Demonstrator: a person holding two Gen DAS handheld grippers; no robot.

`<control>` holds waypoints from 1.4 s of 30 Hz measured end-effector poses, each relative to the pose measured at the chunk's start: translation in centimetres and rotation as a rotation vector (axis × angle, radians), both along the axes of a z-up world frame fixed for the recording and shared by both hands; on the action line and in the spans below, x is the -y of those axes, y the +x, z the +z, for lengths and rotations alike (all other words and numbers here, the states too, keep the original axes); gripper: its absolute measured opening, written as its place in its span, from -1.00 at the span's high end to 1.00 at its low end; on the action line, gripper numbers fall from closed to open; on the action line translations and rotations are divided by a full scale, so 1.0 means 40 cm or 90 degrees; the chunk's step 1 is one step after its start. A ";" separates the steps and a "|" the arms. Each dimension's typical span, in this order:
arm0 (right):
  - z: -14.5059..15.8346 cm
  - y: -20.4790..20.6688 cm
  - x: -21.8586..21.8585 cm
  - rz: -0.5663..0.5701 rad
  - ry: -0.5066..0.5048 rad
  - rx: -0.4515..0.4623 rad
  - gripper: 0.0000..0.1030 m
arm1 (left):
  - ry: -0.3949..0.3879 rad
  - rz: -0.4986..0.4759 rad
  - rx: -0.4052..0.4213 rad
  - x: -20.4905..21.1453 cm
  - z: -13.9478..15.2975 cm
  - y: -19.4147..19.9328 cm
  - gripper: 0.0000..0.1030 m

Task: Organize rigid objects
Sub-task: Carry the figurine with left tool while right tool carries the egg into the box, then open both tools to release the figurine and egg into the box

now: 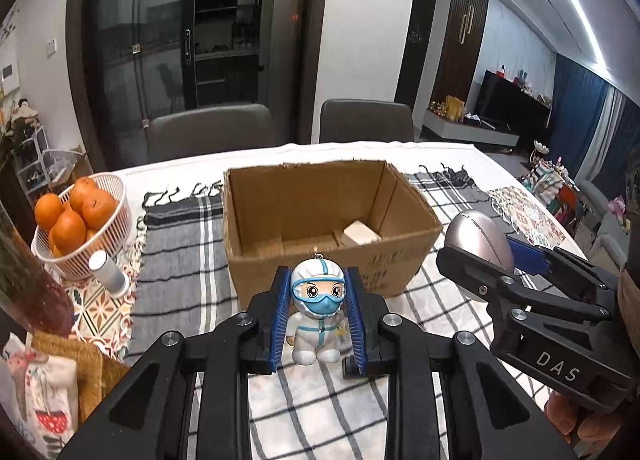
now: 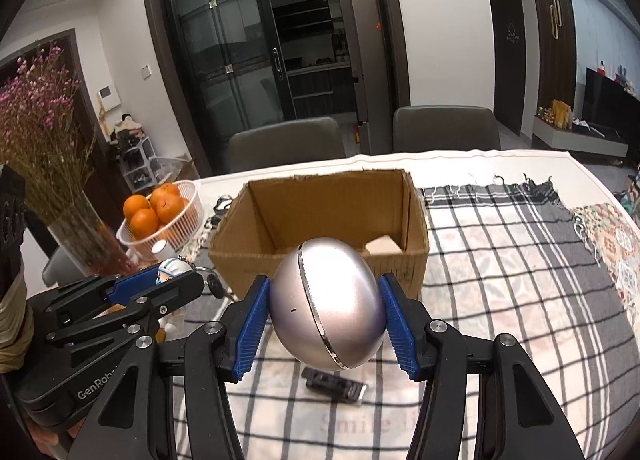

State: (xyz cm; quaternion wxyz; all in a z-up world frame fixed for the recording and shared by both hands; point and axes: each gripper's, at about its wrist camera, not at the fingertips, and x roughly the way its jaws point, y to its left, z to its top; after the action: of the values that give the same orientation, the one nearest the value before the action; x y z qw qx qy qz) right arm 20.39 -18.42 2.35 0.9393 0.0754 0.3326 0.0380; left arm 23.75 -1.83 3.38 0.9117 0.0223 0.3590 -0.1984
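My left gripper (image 1: 318,310) is shut on a small white-suited figurine with blue goggles and mask (image 1: 318,310), held upright just in front of the open cardboard box (image 1: 340,272). My right gripper (image 2: 326,316) is shut on a silver egg-shaped object (image 2: 326,304), held above the cloth near the box's front wall (image 2: 320,264). The silver egg also shows in the left wrist view (image 1: 482,240), and the figurine's head in the right wrist view (image 2: 172,269). A pale block (image 1: 362,234) lies inside the box at the right.
A white basket of oranges (image 1: 76,220) and a white cylinder (image 1: 106,270) stand to the left. A vase of dried flowers (image 2: 52,164) is at far left. A small dark flat item (image 2: 334,384) lies on the checked cloth (image 2: 500,300). Two chairs (image 1: 366,120) stand behind the table.
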 end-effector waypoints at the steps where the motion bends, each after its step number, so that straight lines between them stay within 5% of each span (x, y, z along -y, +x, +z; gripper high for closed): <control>1: 0.005 0.008 0.002 0.001 0.000 0.002 -0.09 | 0.000 0.000 0.003 0.002 0.005 0.006 0.48; 14: 0.036 0.101 0.024 0.005 0.008 0.010 -0.09 | 0.004 0.004 0.026 0.033 0.052 0.104 0.48; 22: 0.033 0.177 0.029 0.014 -0.001 -0.008 -0.09 | 0.006 0.005 -0.003 0.045 0.031 0.183 0.48; 42: -0.099 0.385 0.065 0.031 0.019 -0.164 -0.09 | 0.058 0.014 -0.125 0.088 -0.095 0.357 0.47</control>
State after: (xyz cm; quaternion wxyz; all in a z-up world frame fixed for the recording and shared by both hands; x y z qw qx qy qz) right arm 35.79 -21.03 -1.61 0.8865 0.0857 0.4513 0.0561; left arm 38.03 -5.33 -0.40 0.8722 0.0398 0.4558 -0.1730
